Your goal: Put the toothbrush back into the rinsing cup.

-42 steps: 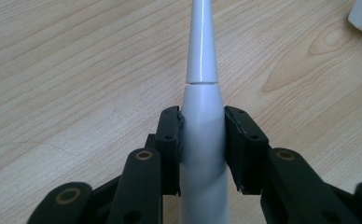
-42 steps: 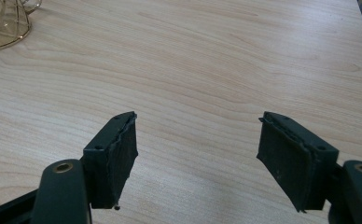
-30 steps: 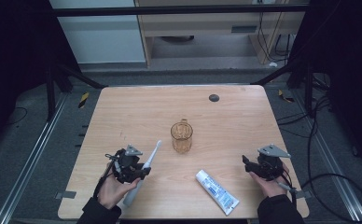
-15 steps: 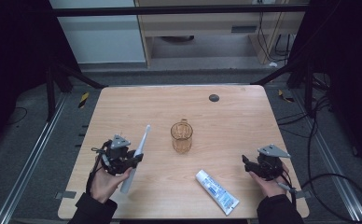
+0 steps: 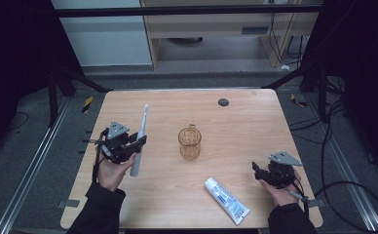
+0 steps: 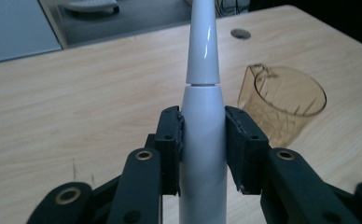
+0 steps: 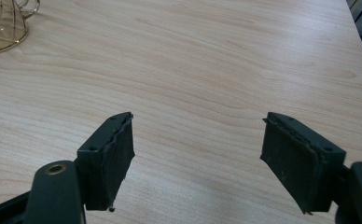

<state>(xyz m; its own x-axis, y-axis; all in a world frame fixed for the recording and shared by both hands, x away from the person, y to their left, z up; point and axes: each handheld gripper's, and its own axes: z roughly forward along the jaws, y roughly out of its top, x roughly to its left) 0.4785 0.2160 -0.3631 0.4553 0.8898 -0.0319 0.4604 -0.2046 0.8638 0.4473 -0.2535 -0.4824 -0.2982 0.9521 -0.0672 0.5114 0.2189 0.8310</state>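
While my left gripper (image 5: 137,142) clamps the thick white handle of an electric toothbrush (image 5: 139,134), I see its slim neck pointing away across the wooden table (image 5: 245,117), left of the amber glass mug (image 5: 189,143). My right gripper (image 5: 258,171) hovers with jaws wide and nothing between them, near the toothpaste tube (image 5: 226,200), whose blue print I cannot read.

Amber glass mug (image 5: 189,143) stands upright mid-table, between the two tongs, nearer the left one. Toothpaste tube (image 5: 227,200) lies flat near the front edge, just left of the right tongs. Small dark disc (image 5: 223,102) sits far back, well apart from both.
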